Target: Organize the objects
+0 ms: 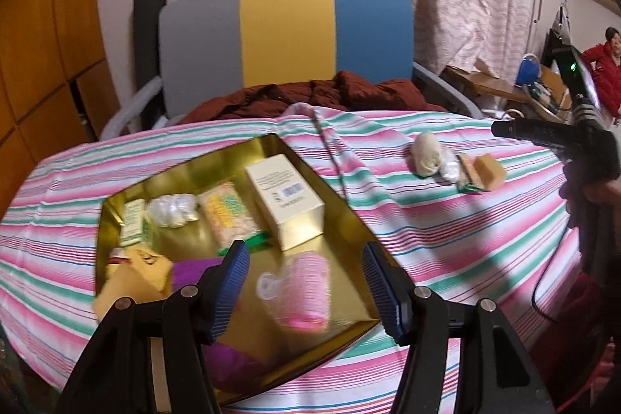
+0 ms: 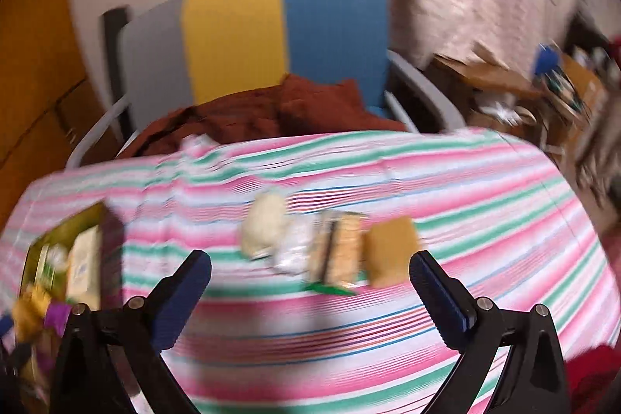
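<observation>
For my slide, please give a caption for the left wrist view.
Open left gripper above a gold tin holding a pink cup.

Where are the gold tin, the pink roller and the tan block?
gold tin [image 1: 351, 220]: left wrist view, right wall.
pink roller [image 1: 306, 288]: left wrist view, ribbed side.
tan block [image 2: 392, 251]: right wrist view, top face.

Left wrist view: close above gold tin [image 1: 345, 216], facing chair [image 1: 287, 30]. Right wrist view: further right, low over striped surface [image 2: 388, 328], facing same chair. Shared: tin, row of small packets [image 2: 330, 247], chair.
</observation>
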Action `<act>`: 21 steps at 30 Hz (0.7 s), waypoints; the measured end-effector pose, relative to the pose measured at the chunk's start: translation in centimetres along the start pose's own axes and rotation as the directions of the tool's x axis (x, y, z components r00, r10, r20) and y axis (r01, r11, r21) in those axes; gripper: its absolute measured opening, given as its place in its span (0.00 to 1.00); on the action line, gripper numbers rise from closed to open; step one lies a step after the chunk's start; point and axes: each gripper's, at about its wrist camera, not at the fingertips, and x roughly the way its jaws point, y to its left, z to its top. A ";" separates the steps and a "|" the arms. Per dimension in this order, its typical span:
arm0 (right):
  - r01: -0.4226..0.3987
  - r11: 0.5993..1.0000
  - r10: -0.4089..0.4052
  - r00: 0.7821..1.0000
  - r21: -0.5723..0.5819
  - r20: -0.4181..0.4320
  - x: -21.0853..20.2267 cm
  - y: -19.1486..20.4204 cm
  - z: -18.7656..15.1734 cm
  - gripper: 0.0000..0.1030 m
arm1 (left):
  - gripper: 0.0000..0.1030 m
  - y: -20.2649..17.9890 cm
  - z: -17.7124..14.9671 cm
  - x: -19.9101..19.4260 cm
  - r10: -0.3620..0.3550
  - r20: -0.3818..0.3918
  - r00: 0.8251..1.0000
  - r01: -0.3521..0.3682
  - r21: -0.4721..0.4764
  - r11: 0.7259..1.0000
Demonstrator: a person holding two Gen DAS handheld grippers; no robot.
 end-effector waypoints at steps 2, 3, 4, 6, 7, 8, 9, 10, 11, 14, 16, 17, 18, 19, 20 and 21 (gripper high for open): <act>0.030 0.998 -0.030 0.999 0.057 0.011 0.6 -2.3 0.2 1.00 | 0.59 -0.6 0.3 0.2 -0.005 -0.001 1.000 0.005 0.019 1.000; 0.041 0.995 -0.042 0.999 0.087 0.009 1.0 -3.4 0.2 1.00 | 0.59 -1.0 0.4 0.3 -0.006 -0.003 1.000 0.006 0.033 0.999; 0.046 0.992 -0.047 0.999 0.114 0.007 1.2 -4.3 0.1 1.00 | 0.59 -1.5 0.6 0.6 -0.014 -0.008 1.000 0.015 0.045 0.999; 0.053 0.981 -0.054 0.999 0.186 -0.001 2.0 -6.4 -0.6 1.00 | 0.59 -2.1 0.9 1.0 -0.022 -0.014 1.000 0.022 0.055 0.998; 0.058 0.975 -0.055 0.998 0.214 -0.020 2.5 -7.1 -0.9 1.00 | 0.59 -2.6 1.0 1.3 -0.021 -0.019 1.000 0.022 0.062 0.998; 0.063 0.968 -0.052 0.997 0.242 -0.051 3.0 -7.7 -1.2 1.00 | 0.59 -2.9 1.1 1.4 -0.024 -0.023 0.999 0.025 0.066 0.997; 0.061 0.961 -0.045 0.997 0.268 -0.069 3.3 -8.2 -1.3 1.00 | 0.59 -3.3 1.2 1.7 -0.030 -0.028 0.999 0.032 0.068 0.997; 0.059 0.957 -0.041 0.997 0.283 -0.069 3.3 -8.5 -1.3 1.00 | 0.59 -3.5 1.3 1.9 -0.038 -0.032 0.999 0.040 0.069 0.997; 0.062 0.955 -0.045 0.997 0.288 -0.064 3.2 -8.7 -1.3 1.00 | 0.59 -4.0 1.5 2.2 -0.046 -0.038 0.998 0.048 0.072 0.996; 0.080 0.949 -0.062 0.996 0.304 -0.070 2.9 -9.0 -1.4 1.00 | 0.59 -5.3 1.7 2.9 -0.063 -0.049 0.997 0.068 0.090 0.994; 0.086 0.943 -0.065 0.995 0.322 -0.076 3.0 -9.5 -1.5 1.00 | 0.59 -6.1 1.9 3.3 -0.074 -0.057 0.996 0.079 0.103 0.992; 0.091 0.939 -0.068 0.995 0.332 -0.080 3.0 -9.8 -1.6 1.00 | 0.59 -6.4 1.9 3.4 -0.077 -0.060 0.995 0.083 0.107 0.991; 0.093 0.935 -0.067 0.994 0.343 -0.086 3.1 -10.1 -1.7 1.00 | 0.59 -6.8 1.9 3.6 -0.081 -0.064 0.995 0.088 0.111 0.990; 0.094 0.930 -0.064 0.993 0.356 -0.095 3.2 -10.4 -1.8 1.00 | 0.59 -7.1 1.9 3.8 -0.086 -0.068 0.994 0.093 0.114 0.989; 0.094 0.927 -0.061 0.993 0.364 -0.102 3.4 -10.6 -1.8 1.00 | 0.59 -7.4 1.9 3.9 -0.093 -0.072 0.993 0.101 0.116 0.988; 0.094 0.923 -0.058 0.992 0.373 -0.108 3.6 -10.8 -1.9 1.00 | 0.59 -7.6 1.8 4.1 -0.097 -0.076 0.992 0.105 0.116 0.988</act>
